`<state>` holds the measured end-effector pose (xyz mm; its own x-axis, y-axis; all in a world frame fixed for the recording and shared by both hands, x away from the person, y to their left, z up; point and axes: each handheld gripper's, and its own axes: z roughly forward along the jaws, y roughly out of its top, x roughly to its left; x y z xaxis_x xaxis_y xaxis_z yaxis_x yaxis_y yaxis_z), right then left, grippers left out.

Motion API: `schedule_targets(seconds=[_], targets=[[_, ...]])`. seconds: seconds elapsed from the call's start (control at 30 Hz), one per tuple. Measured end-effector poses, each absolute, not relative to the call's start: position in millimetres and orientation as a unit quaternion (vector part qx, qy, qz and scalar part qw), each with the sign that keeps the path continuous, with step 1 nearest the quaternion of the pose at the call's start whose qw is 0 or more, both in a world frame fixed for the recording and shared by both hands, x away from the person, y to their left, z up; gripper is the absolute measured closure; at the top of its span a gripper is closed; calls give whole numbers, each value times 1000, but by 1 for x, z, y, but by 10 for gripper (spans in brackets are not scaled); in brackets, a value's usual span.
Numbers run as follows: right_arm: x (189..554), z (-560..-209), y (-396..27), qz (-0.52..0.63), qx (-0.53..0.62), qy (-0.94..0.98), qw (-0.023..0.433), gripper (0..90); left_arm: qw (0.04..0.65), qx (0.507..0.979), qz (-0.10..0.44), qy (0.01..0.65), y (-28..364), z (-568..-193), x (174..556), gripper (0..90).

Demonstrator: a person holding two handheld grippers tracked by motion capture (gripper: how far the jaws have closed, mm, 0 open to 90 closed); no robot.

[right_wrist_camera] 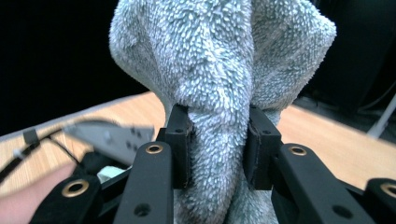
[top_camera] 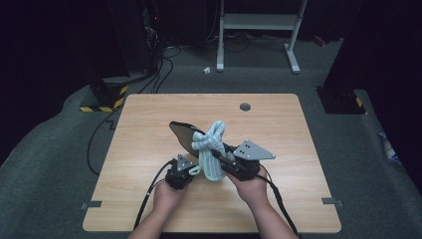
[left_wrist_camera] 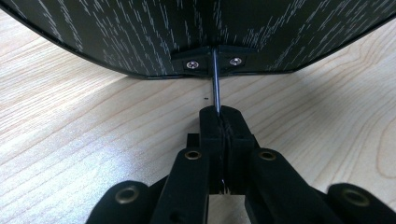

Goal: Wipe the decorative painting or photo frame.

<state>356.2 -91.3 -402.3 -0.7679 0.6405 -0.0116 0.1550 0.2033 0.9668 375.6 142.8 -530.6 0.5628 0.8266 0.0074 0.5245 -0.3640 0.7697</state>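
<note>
A dark, flat, oval-edged panel (top_camera: 180,133) with fine white streaks (left_wrist_camera: 140,32) is held tilted above the wooden table (top_camera: 149,119). A thin metal rod (left_wrist_camera: 215,79) runs from a screwed bracket on its edge. My left gripper (top_camera: 189,169) (left_wrist_camera: 219,116) is shut on that rod. A fluffy pale blue cloth (top_camera: 211,149) (right_wrist_camera: 210,60) hangs bunched against the panel's near side. My right gripper (top_camera: 219,155) (right_wrist_camera: 217,140) is shut on the cloth, its pads squeezing a thick fold. The left gripper's grey plate (right_wrist_camera: 112,135) shows blurred at the left of the right gripper view.
A small round grommet (top_camera: 245,106) sits in the tabletop near the far edge. Behind the table stand a white metal frame (top_camera: 259,22), floor cables (top_camera: 154,74) and a yellow-and-black striped base (top_camera: 107,97).
</note>
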Motion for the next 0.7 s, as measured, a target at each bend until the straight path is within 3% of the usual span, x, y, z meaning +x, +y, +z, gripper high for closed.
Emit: schedule_targets(seconds=[0.4,0.7], targets=[[348,-465,-126,533,316,763,182,670,379,798,192,427,145,-531,377,882],[369,-496,-121,468,352,799,134,661,376,799,199,424,143,-531,376,882]])
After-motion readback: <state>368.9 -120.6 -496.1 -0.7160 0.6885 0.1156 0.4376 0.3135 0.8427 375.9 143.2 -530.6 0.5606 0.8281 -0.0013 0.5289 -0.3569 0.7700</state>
